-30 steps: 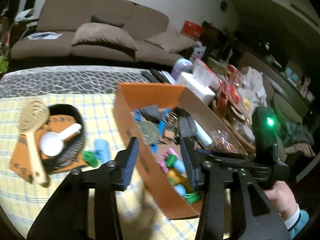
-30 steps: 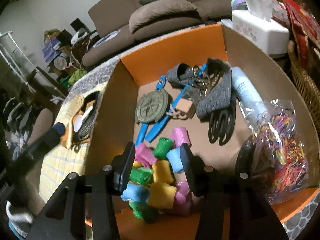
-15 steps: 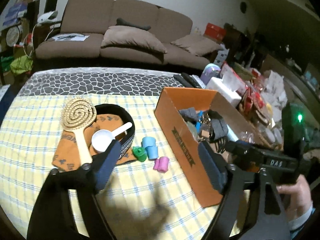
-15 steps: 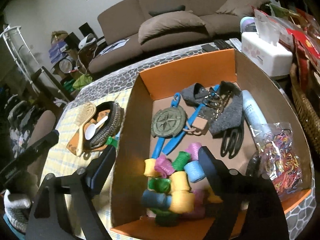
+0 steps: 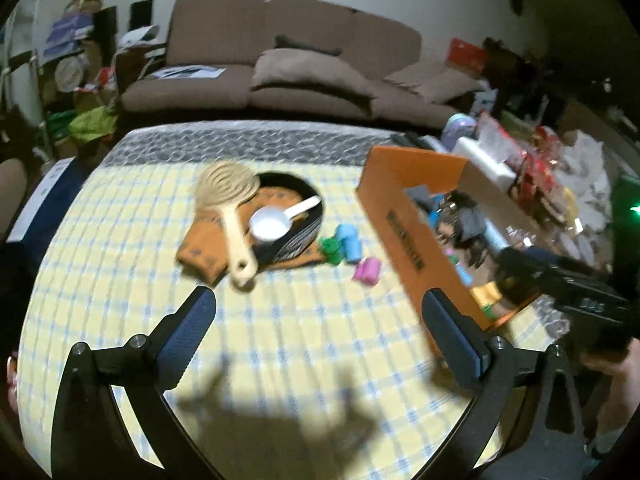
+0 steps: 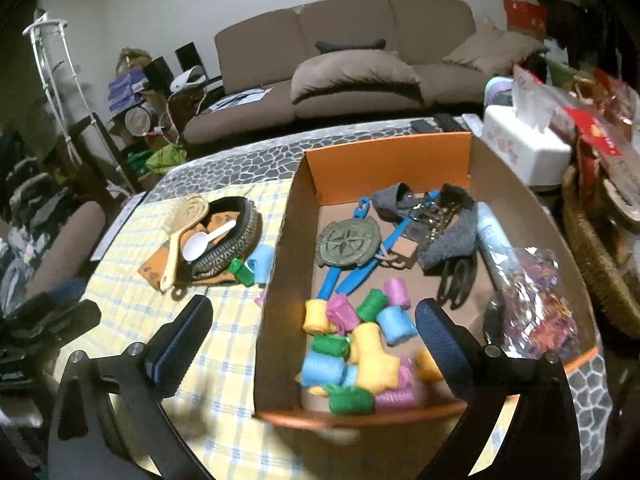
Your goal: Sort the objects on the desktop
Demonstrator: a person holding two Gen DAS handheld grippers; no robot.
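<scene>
the left gripper (image 5: 316, 316) hangs over the yellow checked tablecloth (image 5: 280, 332), its jaws having just been opening, now spread wide with nothing between them. in the left wrist view, beyond it, a beige hairbrush (image 5: 232, 216) and a white scoop (image 5: 276, 222) lie across a dark round basket (image 5: 300, 236) set on an orange cloth (image 5: 196, 248). just right of the basket, three small rolls, green (image 5: 331, 247), blue (image 5: 348, 238) and pink (image 5: 367, 270), sit on the tablecloth, near the orange cardboard box (image 5: 404, 236) at the right. the picture is blurred. at the right edge the other gripper and a hand (image 5: 612, 376) show.

the right gripper (image 6: 314, 322) has just been opening too, its jaws spread wide and empty, one finger over the tablecloth, the other over the box (image 6: 280, 300). in the right wrist view the near part of the box holds a heap of coloured rolls (image 6: 356, 344). farther in lie a round bronze compass plaque (image 6: 346, 244), blue straps (image 6: 340, 280), a grey knitted piece (image 6: 452, 240), a black hair claw (image 6: 456, 280), a pale blue tube (image 6: 494, 236) and a clear bag of coloured bands (image 6: 532, 300). left of the box stand the basket (image 6: 228, 240), brush and scoop, with green and blue rolls beside them.
</scene>
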